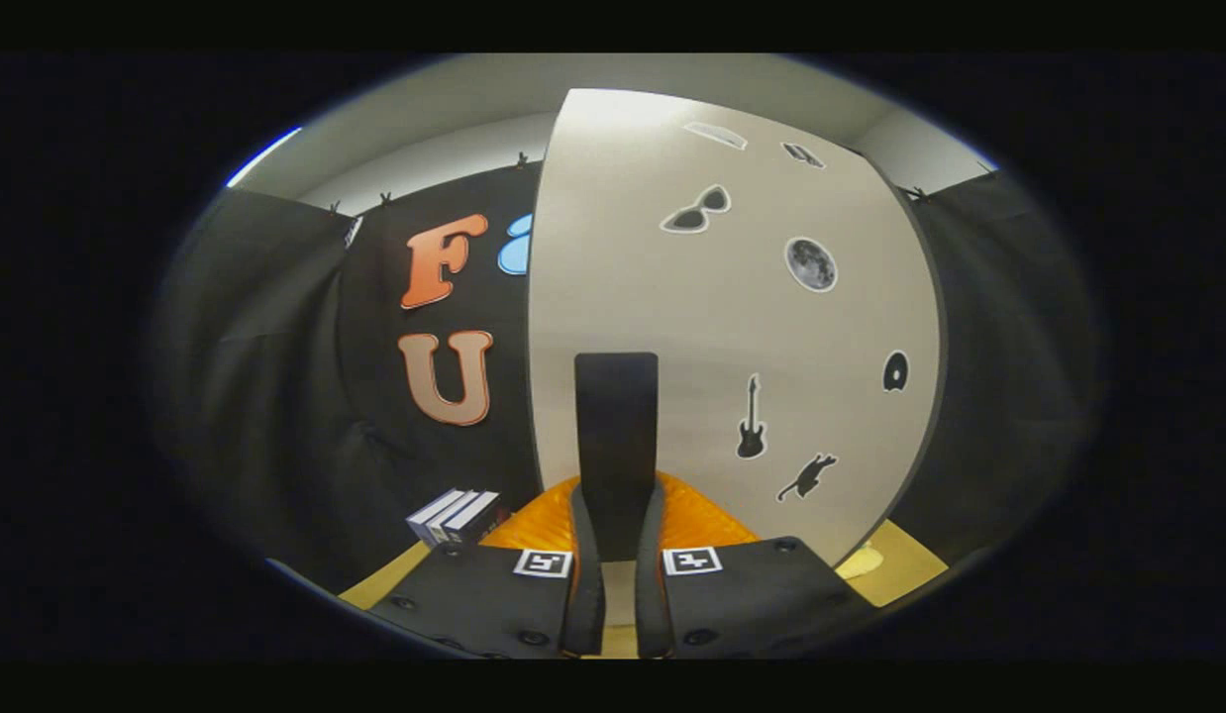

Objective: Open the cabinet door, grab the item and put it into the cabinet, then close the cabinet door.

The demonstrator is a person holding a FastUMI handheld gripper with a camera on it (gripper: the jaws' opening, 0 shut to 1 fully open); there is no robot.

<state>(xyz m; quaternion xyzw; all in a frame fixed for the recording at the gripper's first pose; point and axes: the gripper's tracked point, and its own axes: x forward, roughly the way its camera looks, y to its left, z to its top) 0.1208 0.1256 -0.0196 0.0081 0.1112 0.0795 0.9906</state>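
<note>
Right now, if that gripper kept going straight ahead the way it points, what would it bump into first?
The gripper has its fingers around a dark upright handle, apparently pressing on it. Straight on, it would probably meet the pale cabinet door right behind that handle, though the depth is hard to judge.

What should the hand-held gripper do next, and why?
Probably pull back gently to swing the cabinet door open: the hand-held gripper looks clamped on the dark handle, and the books sit outside, beside the door.
</note>
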